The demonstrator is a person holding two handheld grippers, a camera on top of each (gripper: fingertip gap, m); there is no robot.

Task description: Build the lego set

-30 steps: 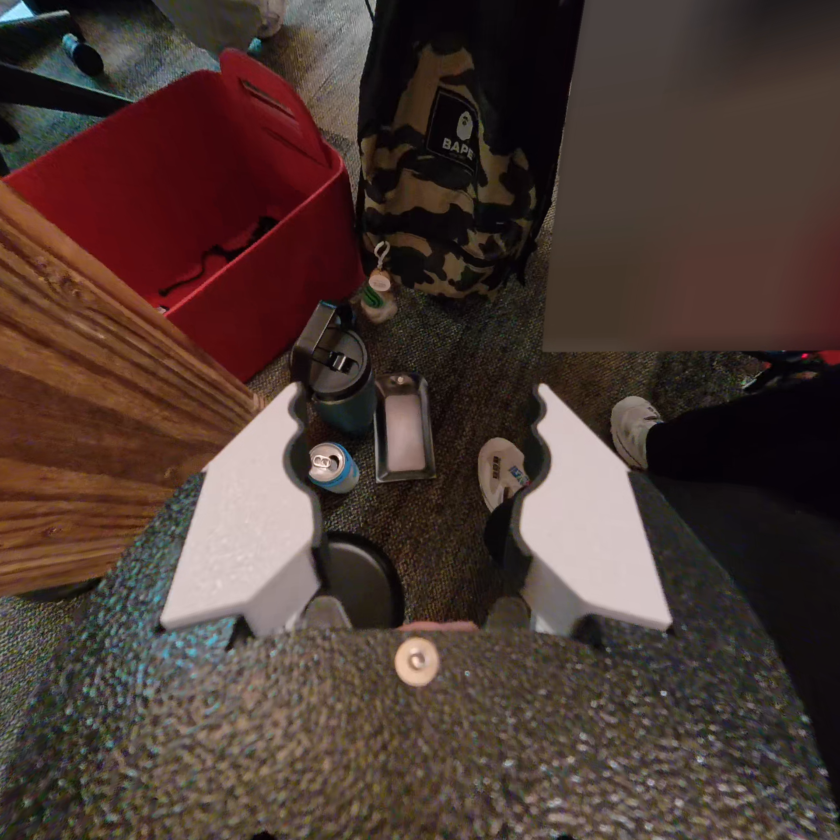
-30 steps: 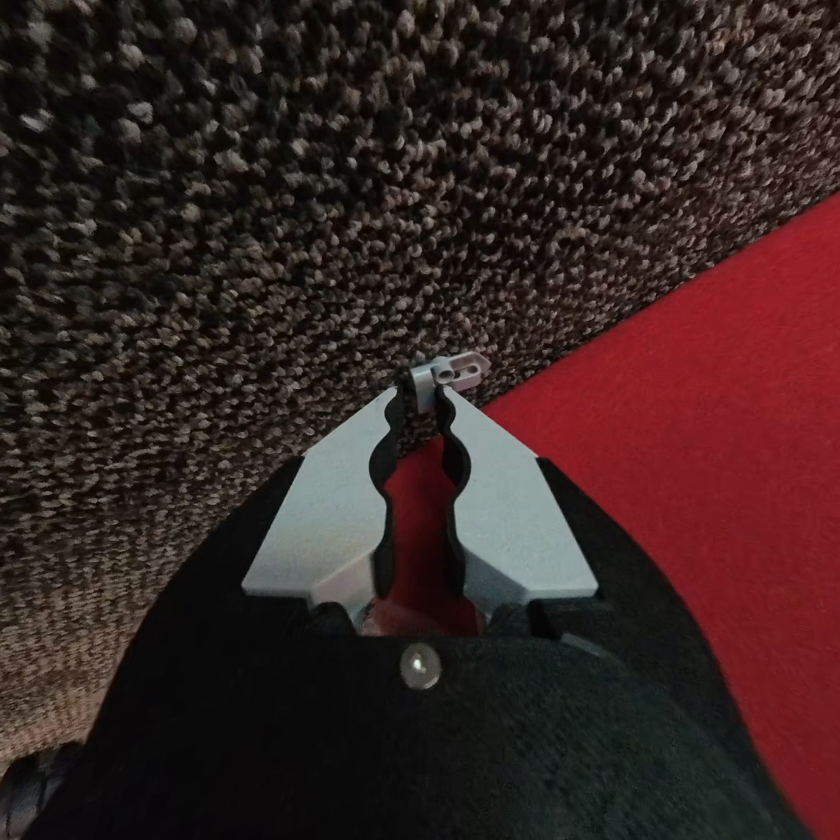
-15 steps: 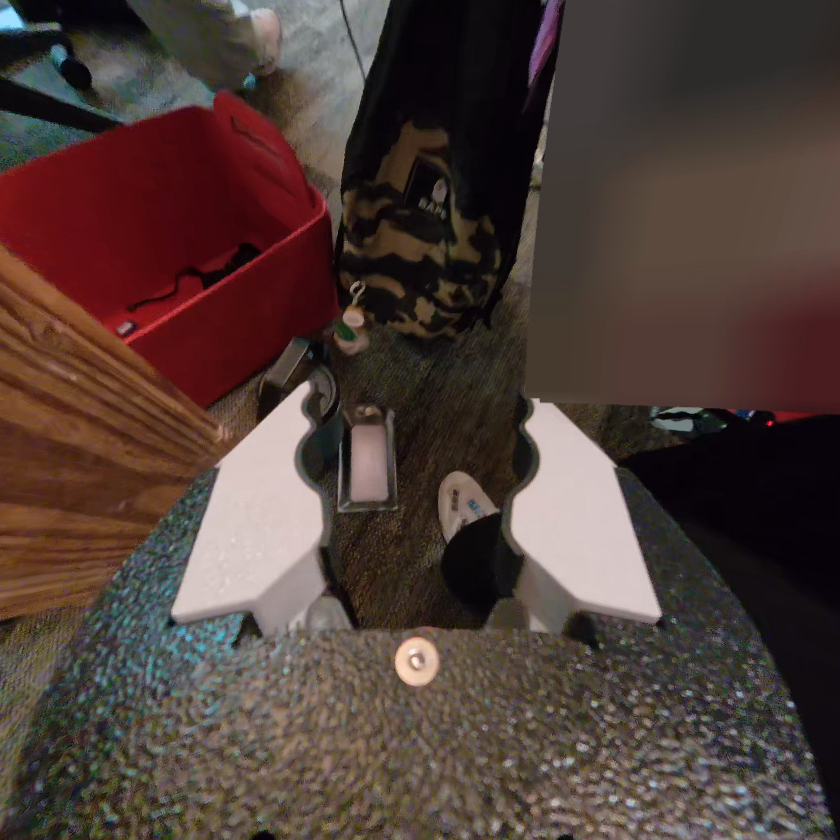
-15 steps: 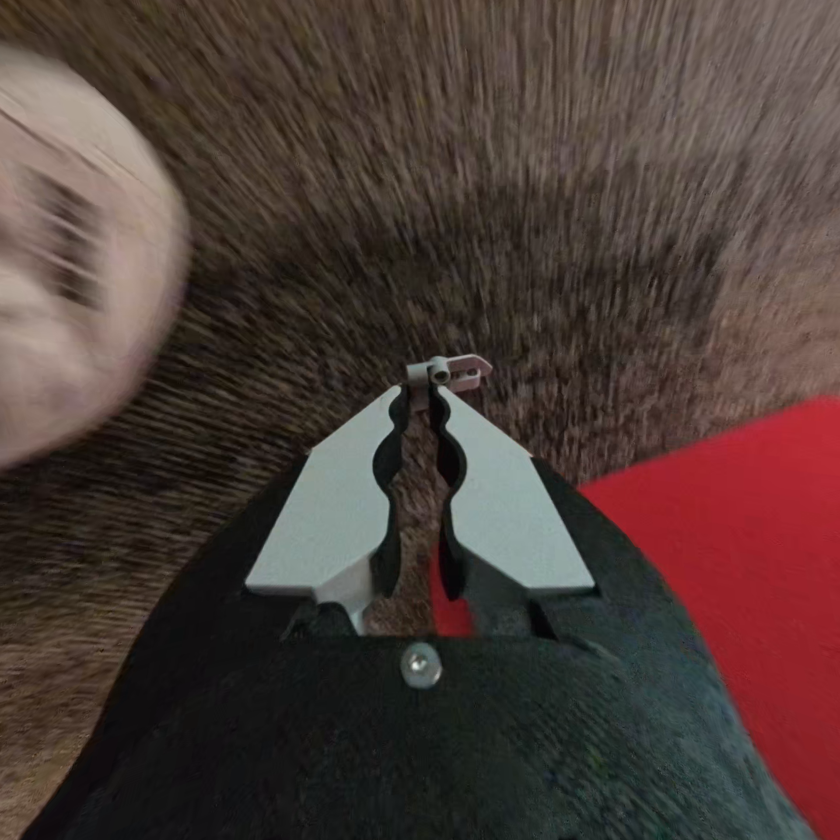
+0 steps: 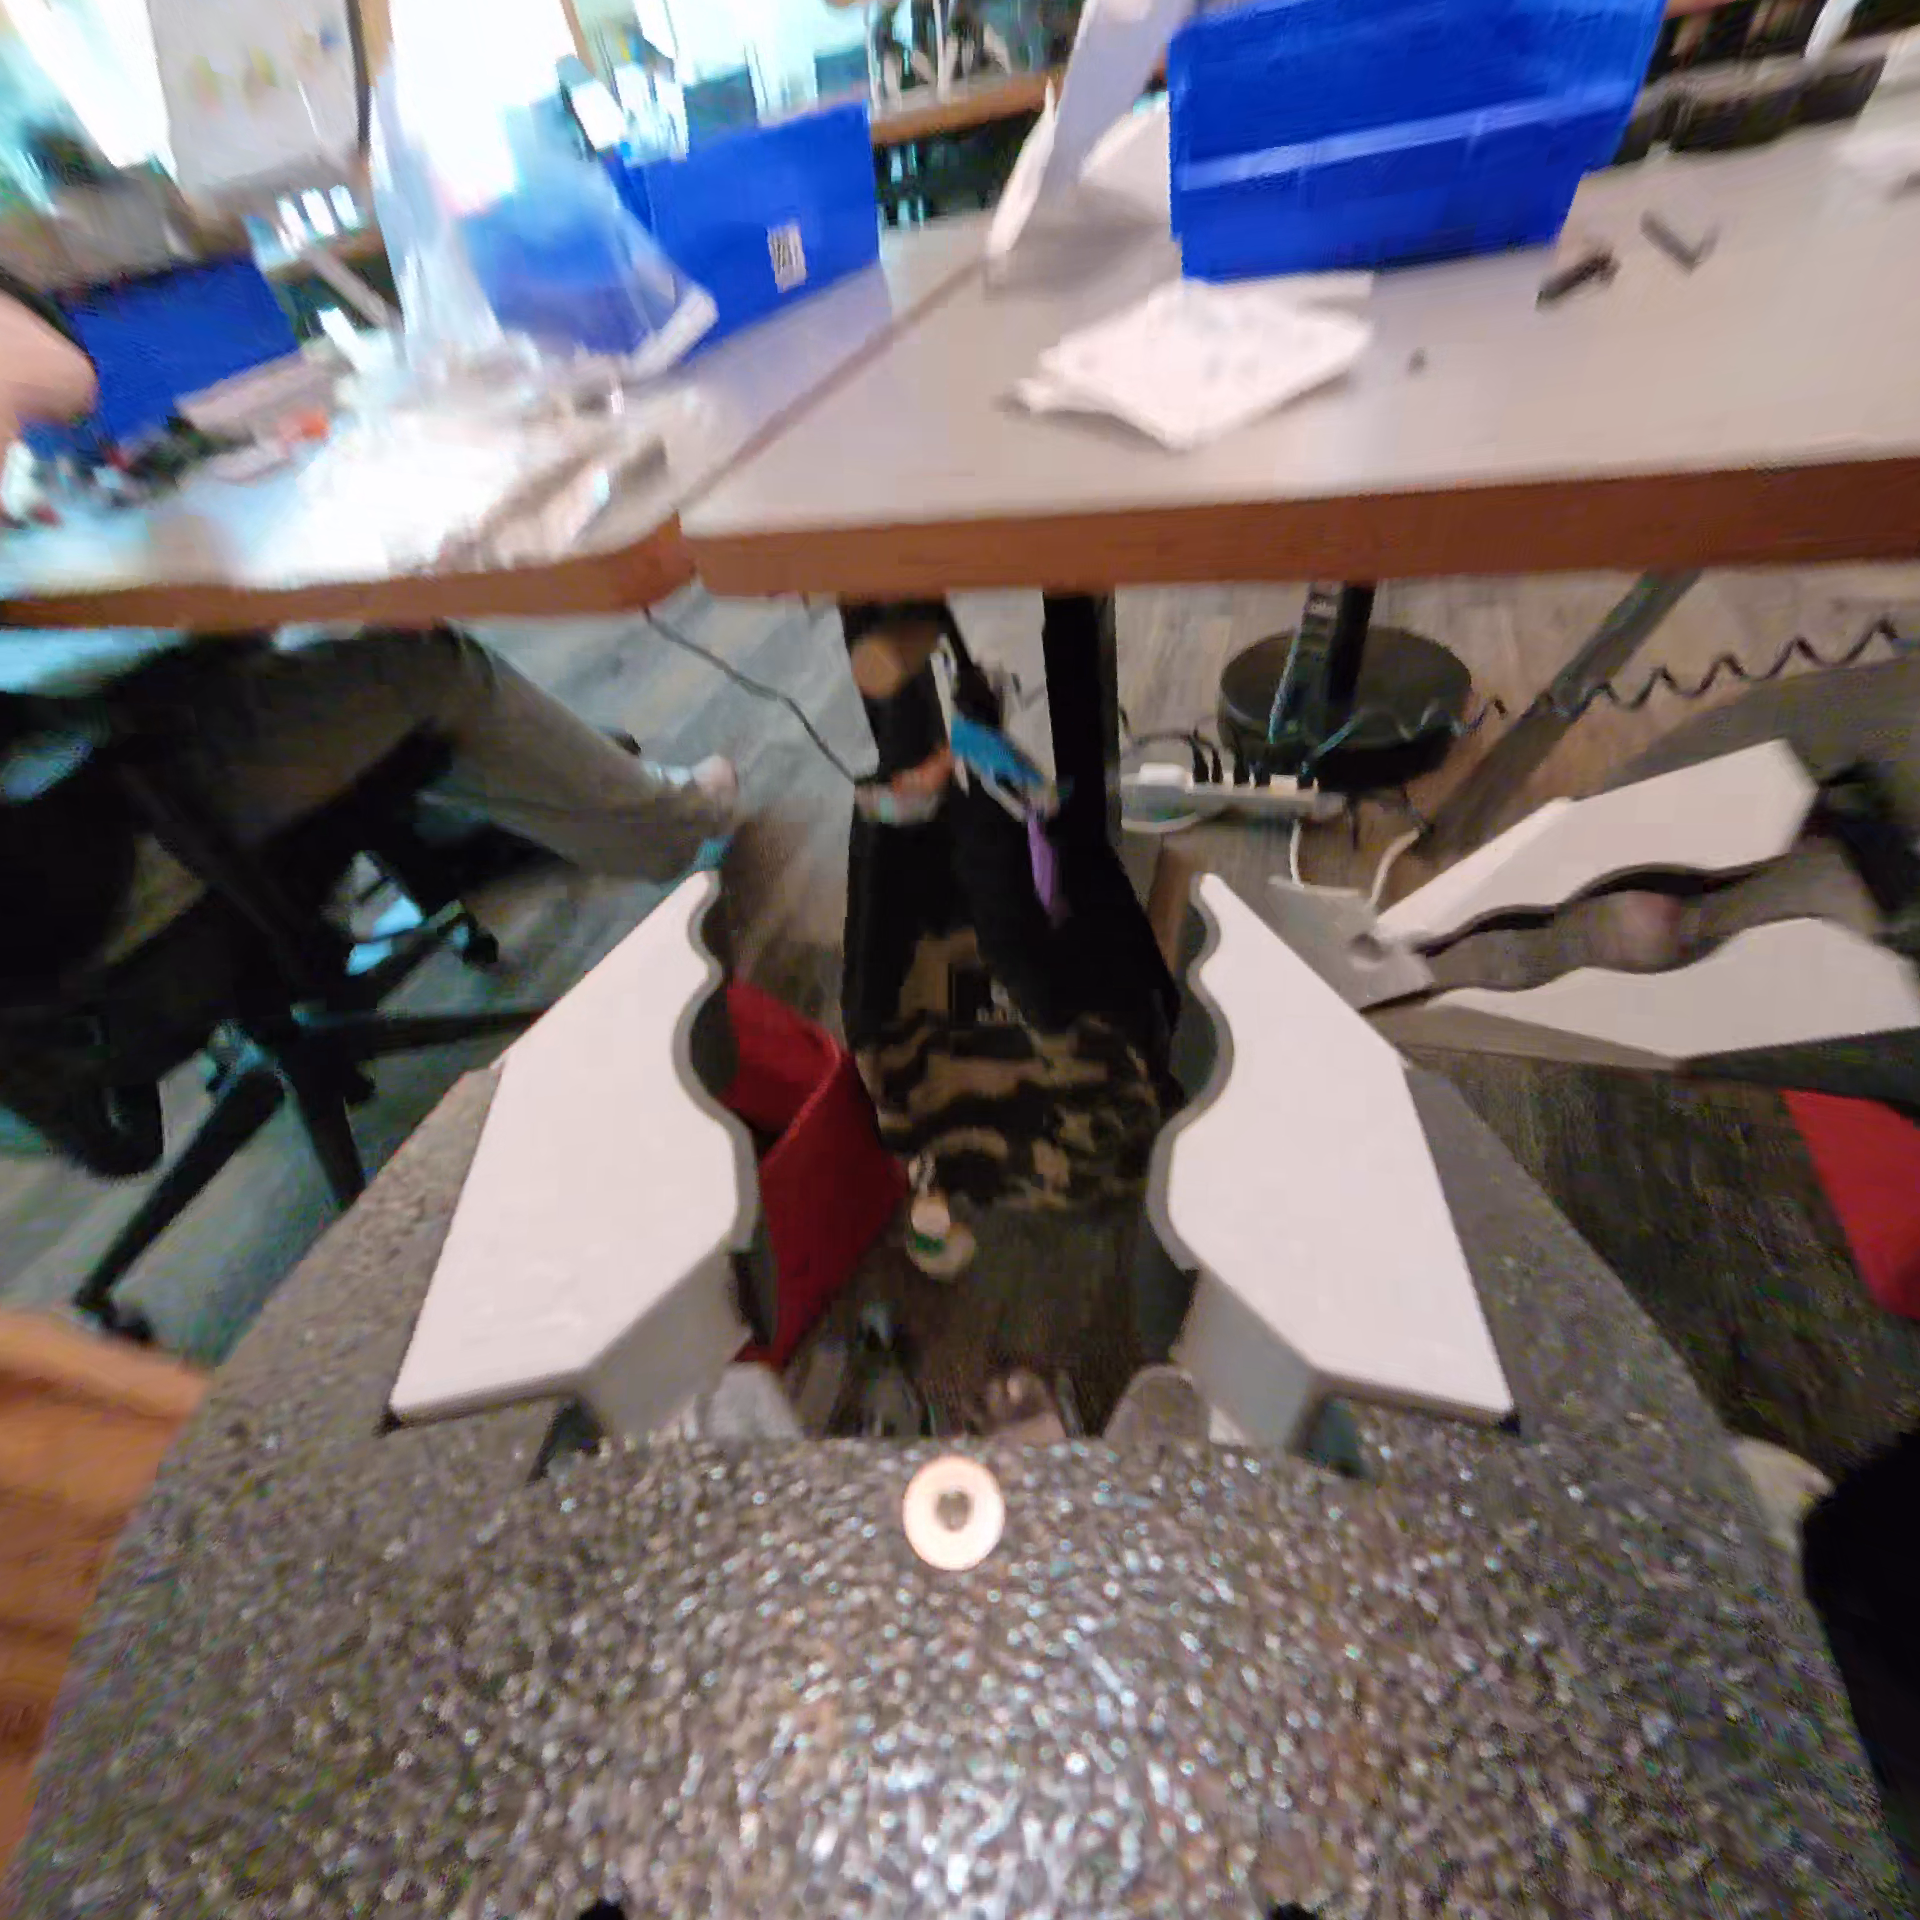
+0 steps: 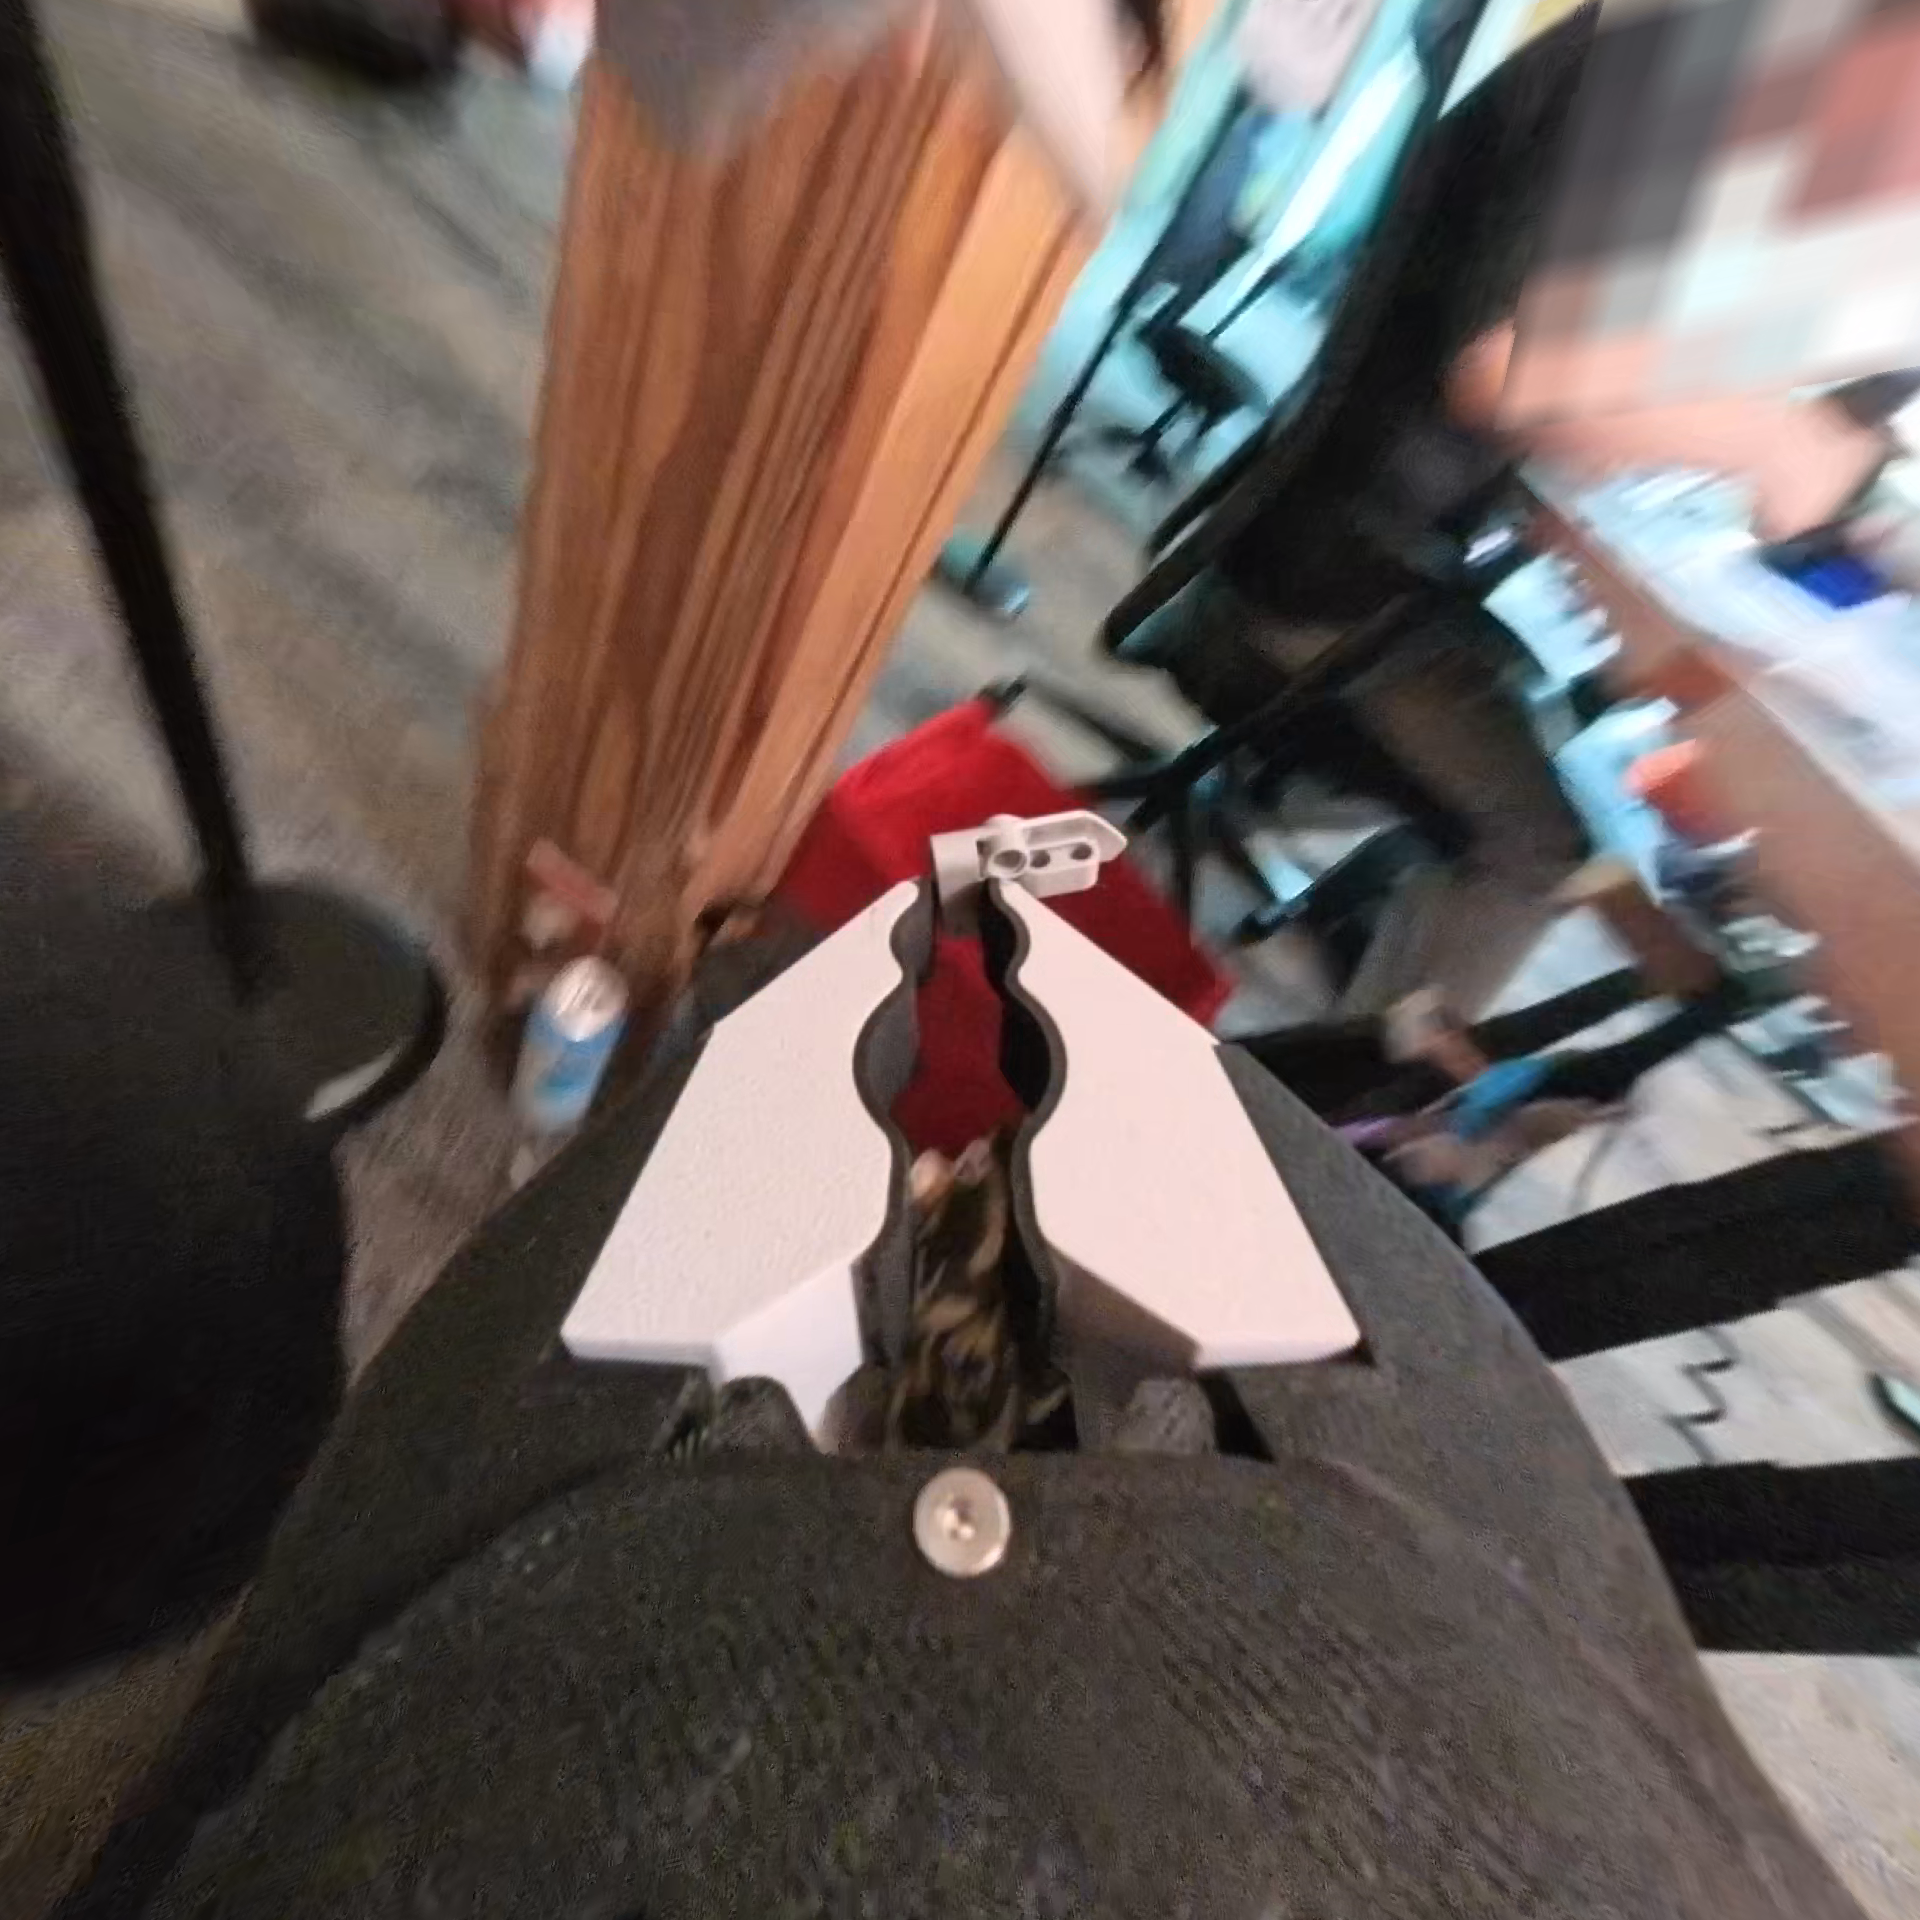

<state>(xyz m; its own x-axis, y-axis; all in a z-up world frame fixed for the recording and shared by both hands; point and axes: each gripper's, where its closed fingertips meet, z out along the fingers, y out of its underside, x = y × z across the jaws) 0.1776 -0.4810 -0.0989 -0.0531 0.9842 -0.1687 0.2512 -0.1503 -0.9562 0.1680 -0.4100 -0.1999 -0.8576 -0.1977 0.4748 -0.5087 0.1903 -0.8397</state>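
My right gripper (image 6: 966, 883) is shut on a small light grey lego piece (image 6: 1023, 854) with pin holes, pinched at its fingertips and held up in the air. It also shows at the right of the left wrist view (image 5: 1371, 971), where the grey piece (image 5: 1351, 951) sticks out of its tips. My left gripper (image 5: 951, 894) is open and empty, raised below the edge of a grey table (image 5: 1299, 447). On the table lie a white paper sheet (image 5: 1195, 358) and a few small dark parts (image 5: 1579, 272).
Blue bins (image 5: 1392, 125) stand on the table. Below it are a camouflage backpack (image 5: 1008, 1049), a red bin (image 5: 810, 1153), a power strip (image 5: 1216, 795) and a black round stand base (image 5: 1345, 707). A seated person's leg (image 5: 540, 748), a wooden panel (image 6: 748, 436) and a can (image 6: 571, 1039) are nearby.
Both grippers have swung up from the carpet toward the table. The right one still pinches the grey piece. The left one stays open.
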